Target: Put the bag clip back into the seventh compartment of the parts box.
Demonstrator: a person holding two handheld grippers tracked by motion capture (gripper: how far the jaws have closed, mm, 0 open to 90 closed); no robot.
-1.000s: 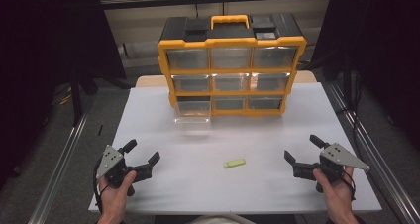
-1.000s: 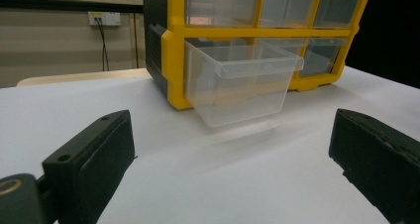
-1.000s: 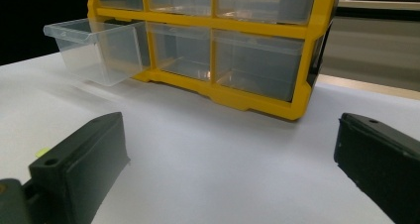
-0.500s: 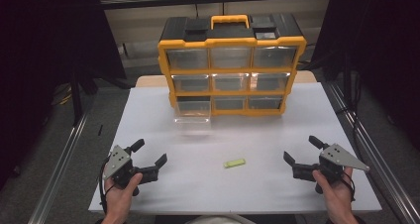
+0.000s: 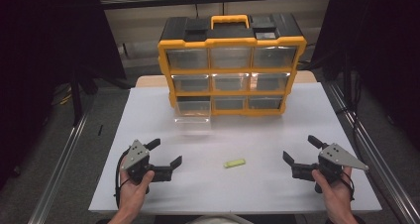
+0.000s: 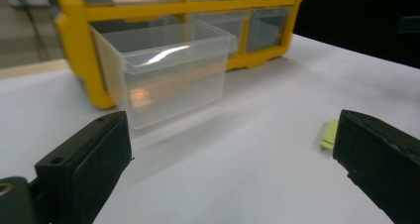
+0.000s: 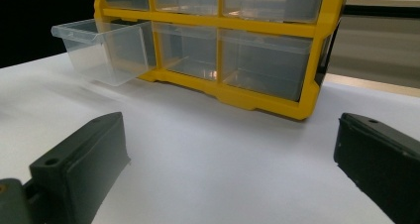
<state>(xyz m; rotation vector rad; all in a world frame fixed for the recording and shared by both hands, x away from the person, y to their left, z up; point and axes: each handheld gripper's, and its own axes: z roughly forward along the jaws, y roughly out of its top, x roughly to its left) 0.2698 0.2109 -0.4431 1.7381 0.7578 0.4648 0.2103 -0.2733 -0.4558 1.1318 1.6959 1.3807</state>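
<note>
Left black two-jaw gripper (image 5: 165, 154) and right black two-jaw gripper (image 5: 301, 150) are each hand-held low over the near corners of the white rectangular table (image 5: 257, 135), jaws spread wide, gripping nothing. A small yellow-green flat strip (image 5: 234, 163) lies on the bare surface between them. The yellow-framed organiser of clear plastic drawers (image 5: 231, 65) stands at the far edge, its bottom-left clear drawer (image 5: 193, 116) pulled out; dark surroundings and grey floor flank the table.

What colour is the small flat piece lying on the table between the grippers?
Yellow-green; the small flat piece shows best in the high view.
</note>
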